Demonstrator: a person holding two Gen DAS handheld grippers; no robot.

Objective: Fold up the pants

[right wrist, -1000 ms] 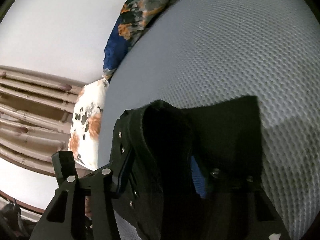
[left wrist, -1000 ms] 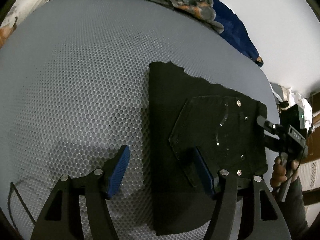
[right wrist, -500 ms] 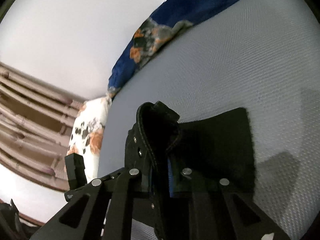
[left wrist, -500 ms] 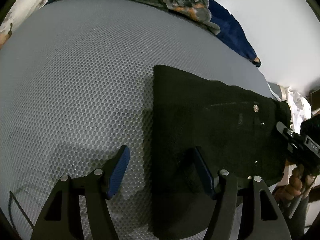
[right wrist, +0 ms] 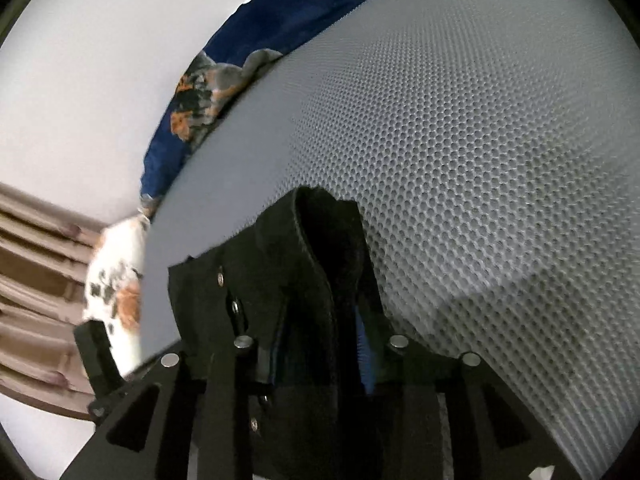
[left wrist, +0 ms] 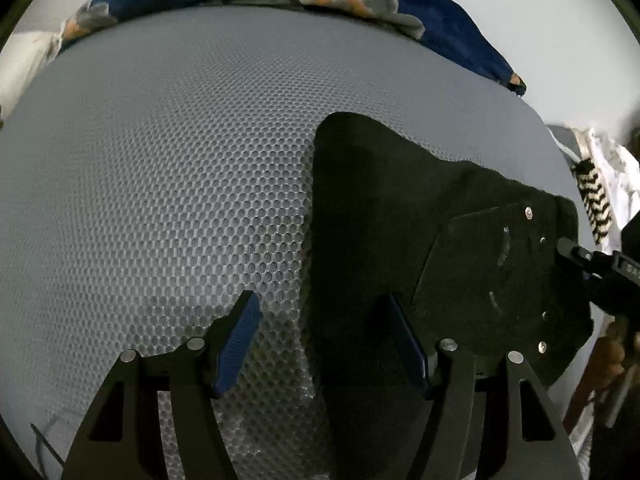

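Dragged toward three o'clock since a second ago: folded black denim pants (left wrist: 400, 240) on grey honeycomb-mesh mattress (left wrist: 160, 200), clamped by right gripper (right wrist: 320, 344); left gripper (left wrist: 324, 336) spread wide.

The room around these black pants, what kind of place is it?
Probably a bedroom: the pants lie on a gray honeycomb mattress cover, with a blue floral blanket against the white wall.

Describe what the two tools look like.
Both are matte black. The left tool has two angular fingers with triangular cut-outs, silver round screws and ribbed blue pads. The right tool has the same black build, silver screws and blue pads. No cables or sleeves show.
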